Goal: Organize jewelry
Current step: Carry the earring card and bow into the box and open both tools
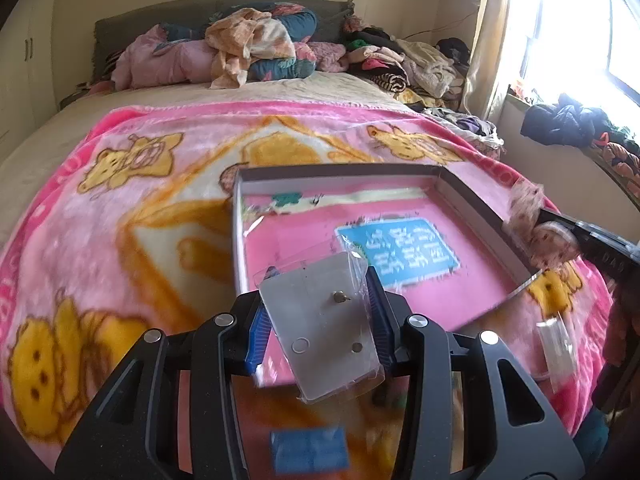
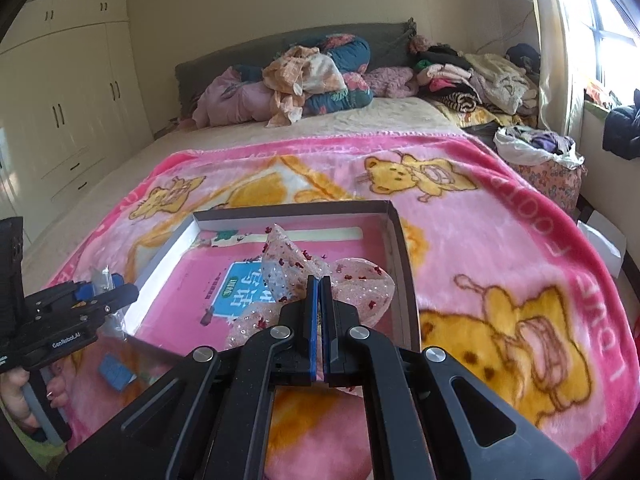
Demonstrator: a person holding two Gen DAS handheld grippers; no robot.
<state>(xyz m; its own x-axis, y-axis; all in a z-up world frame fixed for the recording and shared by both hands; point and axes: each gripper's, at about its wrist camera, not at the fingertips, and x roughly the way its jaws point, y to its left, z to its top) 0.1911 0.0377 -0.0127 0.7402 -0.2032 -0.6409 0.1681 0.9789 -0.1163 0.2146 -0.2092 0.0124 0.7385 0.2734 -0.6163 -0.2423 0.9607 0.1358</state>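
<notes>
A shallow box with a pink floor and a blue label lies on the pink bear blanket; it also shows in the right wrist view. My left gripper is shut on a grey earring card in a clear bag, held over the box's near edge. My right gripper is shut on a sheer pink hair bow with red sequins, held above the box interior. In the left wrist view the bow and right gripper sit at the box's right wall. The left gripper appears at far left in the right wrist view.
A small blue item lies on the blanket in front of the box, also in the right wrist view. A clear plastic bag lies right of the box. Piled clothes cover the bed's head. A window is at right.
</notes>
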